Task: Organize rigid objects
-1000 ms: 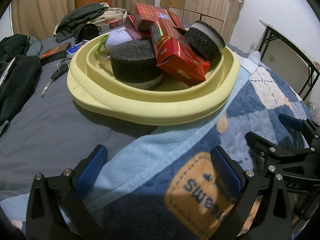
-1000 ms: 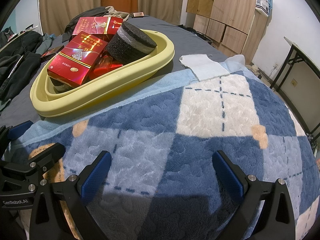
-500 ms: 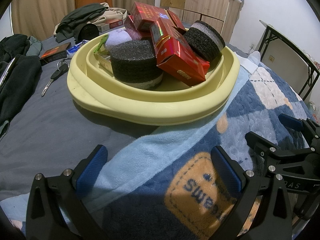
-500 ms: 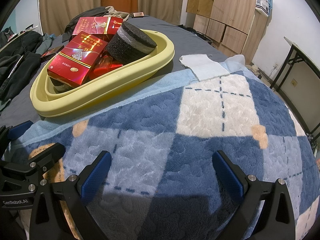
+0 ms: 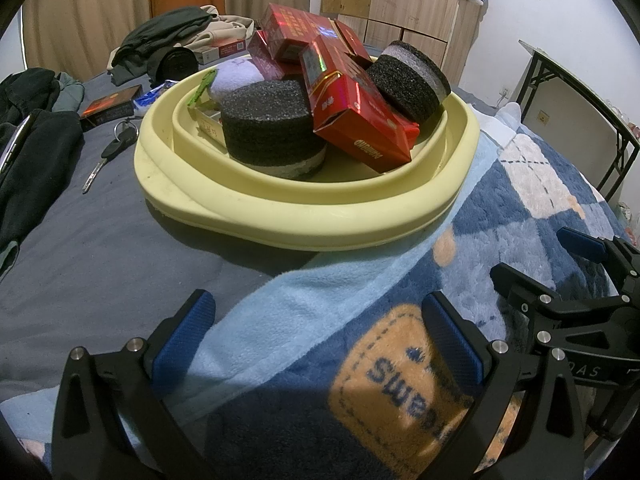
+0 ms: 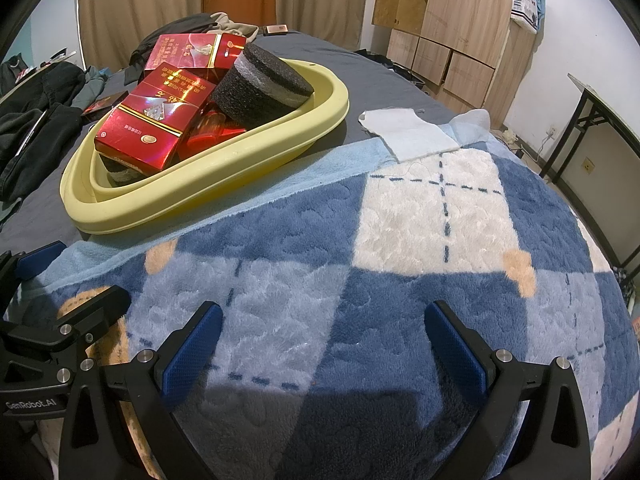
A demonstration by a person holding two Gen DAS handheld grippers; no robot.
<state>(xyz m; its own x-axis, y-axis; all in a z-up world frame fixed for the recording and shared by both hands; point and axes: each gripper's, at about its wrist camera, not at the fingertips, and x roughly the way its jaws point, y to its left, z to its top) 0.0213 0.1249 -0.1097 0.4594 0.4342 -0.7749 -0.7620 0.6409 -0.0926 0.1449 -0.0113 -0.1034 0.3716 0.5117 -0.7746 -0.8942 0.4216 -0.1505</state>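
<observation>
Left tongs point(image 5: 320, 332): jaws spread wide, nothing between them, low over a plaid fleece blanket point(image 5: 500, 240) on a bed with a grey sheet point(image 5: 80, 248). Right tongs point(image 6: 324, 336): likewise spread and empty, over the blanket's blue and white squares.

Yellow basin point(image 5: 304, 220) sits on the grey sheet, its near rim touching the blanket's pale blue edge. Inside, piled: red boxes point(image 5: 352, 120), one tilted across the middle; a black foam puck point(image 5: 272, 128) lying flat at front; a second foam puck point(image 5: 408, 76) tipped against the far right rim.

Left view only: a pale lilac rounded object point(image 5: 236, 74) behind the flat puck, a key point(image 5: 106, 156) on the sheet left of the basin, a small dark box point(image 5: 108, 106) beyond it, dark clothing point(image 5: 36, 148) at far left, and an orange label patch point(image 5: 404, 376) on the blanket between the jaws. The right tongs show at this view's right edge.

Right view only: a white cloth point(image 6: 408, 134) lying on the blanket's far corner, well apart from the basin; a wooden cabinet point(image 6: 452, 24) behind; the box faces with gold trim. The flat puck is mostly hidden here under a red box. The left tongs show at the left edge.
</observation>
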